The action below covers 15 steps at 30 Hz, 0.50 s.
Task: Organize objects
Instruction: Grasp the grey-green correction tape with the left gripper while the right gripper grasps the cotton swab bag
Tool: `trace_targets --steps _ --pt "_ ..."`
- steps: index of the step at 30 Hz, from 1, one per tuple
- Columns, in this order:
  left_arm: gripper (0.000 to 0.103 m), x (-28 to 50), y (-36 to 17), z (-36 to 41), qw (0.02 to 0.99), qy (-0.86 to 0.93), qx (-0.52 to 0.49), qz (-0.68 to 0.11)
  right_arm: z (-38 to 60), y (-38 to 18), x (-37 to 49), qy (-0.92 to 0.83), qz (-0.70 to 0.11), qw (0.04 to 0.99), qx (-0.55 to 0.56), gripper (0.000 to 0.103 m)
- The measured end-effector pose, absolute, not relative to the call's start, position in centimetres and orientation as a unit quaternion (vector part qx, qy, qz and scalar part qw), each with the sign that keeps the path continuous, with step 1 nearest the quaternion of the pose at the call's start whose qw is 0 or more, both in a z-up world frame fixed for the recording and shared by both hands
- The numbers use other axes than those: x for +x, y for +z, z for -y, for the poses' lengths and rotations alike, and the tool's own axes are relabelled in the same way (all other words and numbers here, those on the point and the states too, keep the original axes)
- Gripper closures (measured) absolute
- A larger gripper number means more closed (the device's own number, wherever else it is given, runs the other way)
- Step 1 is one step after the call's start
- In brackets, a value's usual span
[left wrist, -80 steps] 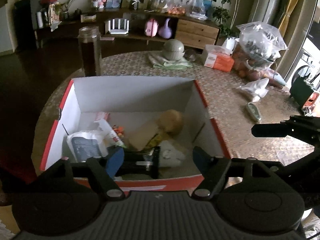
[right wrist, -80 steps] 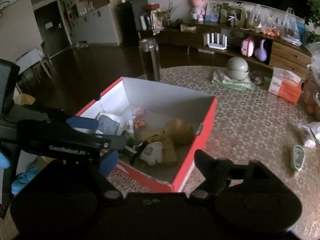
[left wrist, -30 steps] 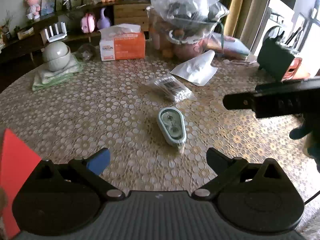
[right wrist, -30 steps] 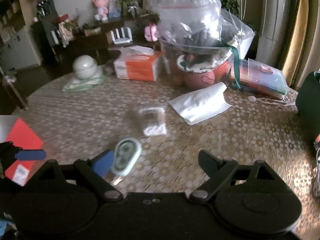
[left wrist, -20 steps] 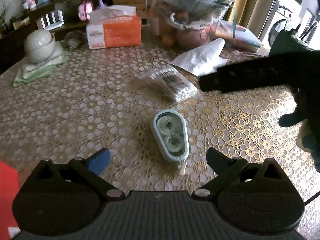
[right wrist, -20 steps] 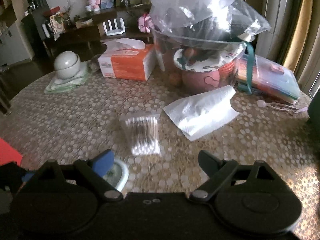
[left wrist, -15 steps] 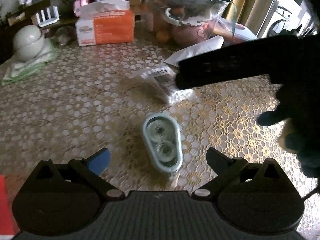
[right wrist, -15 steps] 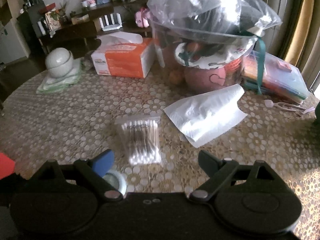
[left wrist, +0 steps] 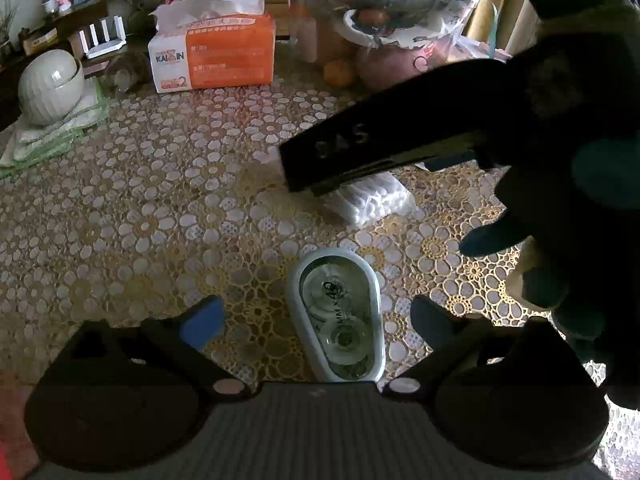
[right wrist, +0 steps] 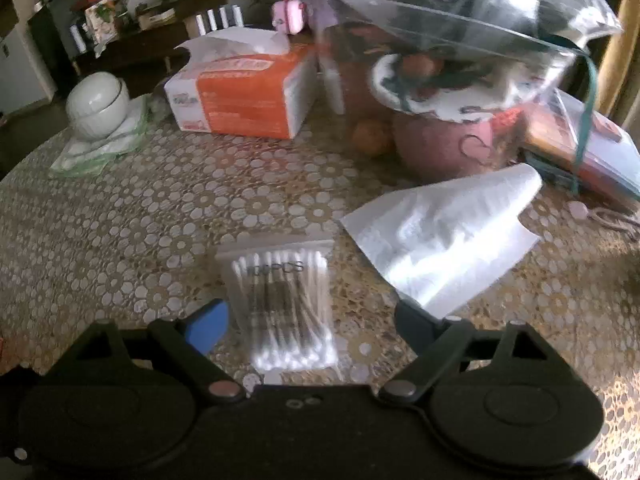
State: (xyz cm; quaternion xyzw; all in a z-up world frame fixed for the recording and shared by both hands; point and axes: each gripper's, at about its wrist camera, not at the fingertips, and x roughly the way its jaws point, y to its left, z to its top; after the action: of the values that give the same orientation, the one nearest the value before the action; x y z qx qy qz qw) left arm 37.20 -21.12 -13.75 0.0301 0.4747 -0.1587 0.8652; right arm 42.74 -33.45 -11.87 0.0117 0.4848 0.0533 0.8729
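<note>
Both claws are spread and empty, in the approach step. The left claw (left wrist: 316, 316) straddles the correction tape (left wrist: 338, 316) on the counter (left wrist: 160, 200); the right claw (right wrist: 312, 320) straddles the cotton swab pack (right wrist: 284, 300) just beyond it. Next, I judge, each should lower and pinch.

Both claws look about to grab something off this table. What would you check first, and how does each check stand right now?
1. Left claw open: ok.
2. Correction tape dispenser between its fingers: ok, lying flat on the tablecloth.
3. Right claw open: ok.
4. Cotton swab pack between its fingers: ok, roughly centred.
5. White napkin out of the way: cannot tell, its corner lies by the right finger.
6. Claws clear of each other: cannot tell, the right one fills much of the left view.
</note>
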Motion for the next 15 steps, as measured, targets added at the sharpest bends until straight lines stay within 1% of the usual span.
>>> trace_targets --steps 2,4,5,6,7,9,11,13,15 --pt "0.014 37.1 -13.9 21.3 0.867 -0.156 0.039 -0.471 33.0 -12.0 42.9 0.057 -0.484 0.873 0.003 0.015" --pt "0.023 37.0 -13.8 21.5 0.87 -0.156 0.051 -0.465 32.7 -12.1 43.1 0.064 -0.484 0.873 0.002 0.018" --pt "0.033 36.8 -13.8 21.6 0.873 -0.154 0.057 -0.46 32.6 -12.2 43.2 0.067 -0.485 0.872 0.004 0.025" --pt "0.043 36.7 -13.7 21.7 0.874 -0.154 0.061 -0.456 32.5 -12.3 43.3 0.07 -0.488 0.87 0.005 0.037" --pt "0.045 36.6 -13.7 21.7 0.876 -0.155 0.063 -0.453 32.4 -12.4 43.4 0.07 -0.492 0.868 0.006 0.041" --pt "0.051 36.4 -13.6 21.9 0.876 -0.157 0.064 -0.452 32.3 -12.7 43.5 0.066 -0.498 0.865 0.006 0.042" --pt "0.051 36.3 -13.5 21.9 0.875 -0.156 0.064 -0.453 32.2 -12.7 43.4 0.066 -0.495 0.866 0.001 0.043" --pt "0.052 36.2 -13.5 21.9 0.876 -0.156 0.064 -0.453 32.1 -12.7 43.3 0.066 -0.495 0.867 -0.002 0.047" --pt "0.052 36.2 -13.5 21.7 0.875 -0.155 0.062 -0.454 32.1 -12.7 43.2 0.067 -0.494 0.867 -0.006 0.058"
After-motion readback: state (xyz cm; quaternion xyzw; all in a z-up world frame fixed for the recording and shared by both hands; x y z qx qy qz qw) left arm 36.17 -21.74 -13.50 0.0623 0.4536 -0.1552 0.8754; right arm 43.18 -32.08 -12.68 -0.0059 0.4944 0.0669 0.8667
